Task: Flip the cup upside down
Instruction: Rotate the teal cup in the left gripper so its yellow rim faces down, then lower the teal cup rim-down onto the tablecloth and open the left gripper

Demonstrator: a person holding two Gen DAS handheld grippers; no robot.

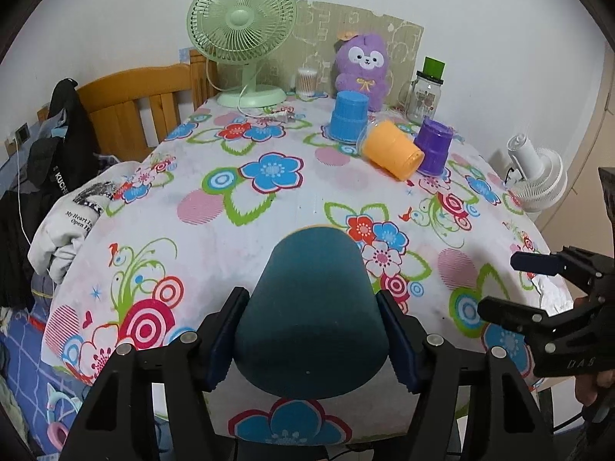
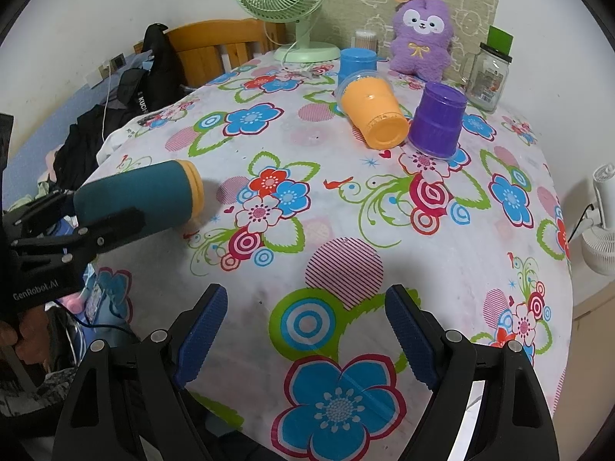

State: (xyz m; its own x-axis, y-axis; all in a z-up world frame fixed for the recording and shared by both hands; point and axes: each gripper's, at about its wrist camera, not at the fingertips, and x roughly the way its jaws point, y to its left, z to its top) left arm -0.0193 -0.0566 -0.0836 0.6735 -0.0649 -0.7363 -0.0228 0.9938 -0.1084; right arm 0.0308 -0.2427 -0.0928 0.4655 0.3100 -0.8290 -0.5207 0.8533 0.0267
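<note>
The left gripper (image 1: pixel 313 340) is pinching the teal cup (image 1: pixel 311 307) between its pads, carrying it sideways above the near left part of the floral table (image 2: pixel 346 199), orange rim pointing far. The right gripper (image 2: pixel 305 340) is hanging spread and holding nothing. The flip looks about half done; rim-down placement remains.

White wall (image 1: pixel 115 7); wooden headboard (image 1: pixel 127 103) left; floral-clothed table (image 1: pixel 238 230); even light.
</note>
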